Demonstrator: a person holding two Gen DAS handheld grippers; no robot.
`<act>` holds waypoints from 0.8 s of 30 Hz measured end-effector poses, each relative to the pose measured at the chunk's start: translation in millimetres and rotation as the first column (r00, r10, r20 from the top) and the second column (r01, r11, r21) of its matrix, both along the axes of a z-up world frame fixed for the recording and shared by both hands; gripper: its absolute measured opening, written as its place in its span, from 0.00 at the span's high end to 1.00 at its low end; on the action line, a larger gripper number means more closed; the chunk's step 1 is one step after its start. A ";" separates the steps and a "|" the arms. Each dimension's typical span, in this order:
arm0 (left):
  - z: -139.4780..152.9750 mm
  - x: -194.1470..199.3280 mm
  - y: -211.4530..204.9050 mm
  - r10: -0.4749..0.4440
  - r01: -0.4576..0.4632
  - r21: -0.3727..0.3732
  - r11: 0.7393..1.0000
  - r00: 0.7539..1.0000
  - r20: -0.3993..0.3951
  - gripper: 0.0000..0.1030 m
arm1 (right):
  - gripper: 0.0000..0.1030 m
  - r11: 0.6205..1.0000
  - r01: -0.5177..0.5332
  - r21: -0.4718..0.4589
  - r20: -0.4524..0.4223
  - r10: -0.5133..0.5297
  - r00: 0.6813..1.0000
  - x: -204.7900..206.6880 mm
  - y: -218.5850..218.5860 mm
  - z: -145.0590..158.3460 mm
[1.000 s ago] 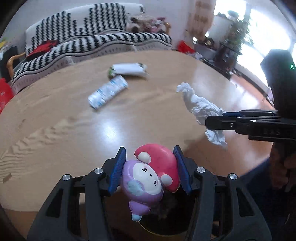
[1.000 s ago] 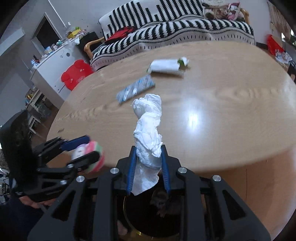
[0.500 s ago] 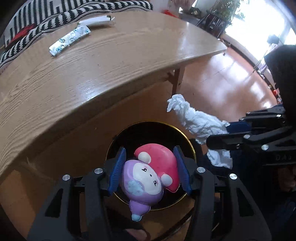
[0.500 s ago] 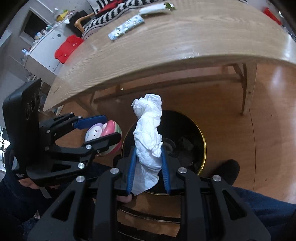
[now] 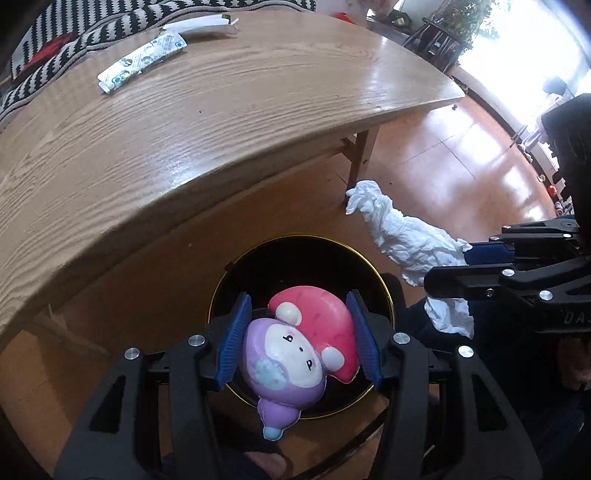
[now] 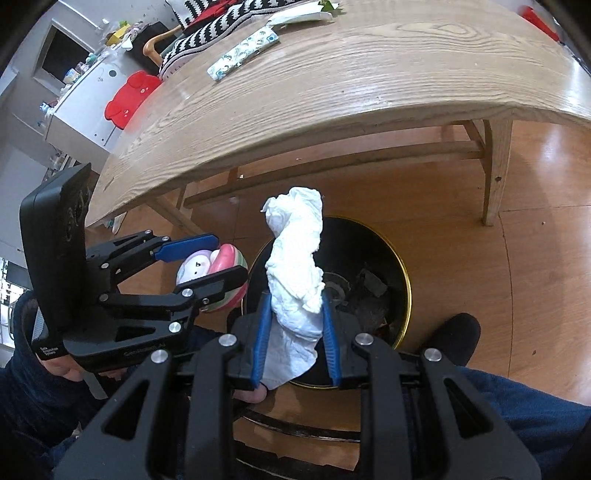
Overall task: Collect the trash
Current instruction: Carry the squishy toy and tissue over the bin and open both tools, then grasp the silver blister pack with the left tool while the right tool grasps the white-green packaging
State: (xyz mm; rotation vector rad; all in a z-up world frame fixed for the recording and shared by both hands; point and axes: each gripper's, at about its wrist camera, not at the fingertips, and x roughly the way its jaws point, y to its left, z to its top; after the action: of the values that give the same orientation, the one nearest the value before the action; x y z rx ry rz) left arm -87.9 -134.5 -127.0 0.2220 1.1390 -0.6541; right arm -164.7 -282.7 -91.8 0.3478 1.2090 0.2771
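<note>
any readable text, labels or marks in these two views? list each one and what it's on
"DA", cut off at the picture's edge: embossed on the right gripper body, left wrist view.
"b . p"-like marks: the face of the squishy toy in the left gripper.
Small white print on the left gripper's body, right wrist view: too blurred.
Print on the blue-and-white wrapper: too small.

Floor: glossy orange-brown tiles (image 5: pixel 443 155) | Furniture: oak-grain table (image 5: pixel 221 110), striped black-and-white sofa (image 5: pixel 74 26) behind, white cabinet (image 6: pixel 85 99) at side | Light: bright window (image 5: pixel 535 48), glare on floor
</note>
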 end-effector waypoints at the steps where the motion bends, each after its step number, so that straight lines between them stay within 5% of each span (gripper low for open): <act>1: 0.7 0.1 0.2 0.001 -0.001 -0.003 1.000 1.000 -0.001 0.49 | 0.75 1.000 -0.001 0.002 -0.002 0.001 1.000 0.7 0.3 -0.1; 8: 2.6 -0.5 6.9 0.011 -0.011 -0.013 1.000 1.000 -0.017 0.47 | 0.72 1.000 0.002 0.006 -0.009 -0.001 1.000 2.1 0.2 -1.9; 11: 6.2 -0.5 7.1 0.014 -0.015 -0.028 0.999 1.000 -0.006 0.32 | 0.44 0.999 0.030 0.021 -0.001 -0.030 1.000 2.4 -6.3 0.6; 13: 10.0 -1.0 6.7 0.023 -0.023 -0.031 0.999 1.000 0.015 0.18 | 0.38 0.999 0.047 0.024 0.013 -0.047 0.999 2.0 -9.8 3.9; 24: 12.7 0.4 6.7 0.033 -0.032 -0.029 0.999 0.999 0.024 0.13 | 0.28 0.996 0.073 0.040 0.034 -0.075 0.997 4.8 -17.1 10.8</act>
State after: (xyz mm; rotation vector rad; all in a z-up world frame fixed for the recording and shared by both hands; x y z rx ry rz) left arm -87.4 -127.9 -114.4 0.1866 1.1070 -0.6370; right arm -160.0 -299.7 -81.0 0.4193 1.1548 0.2422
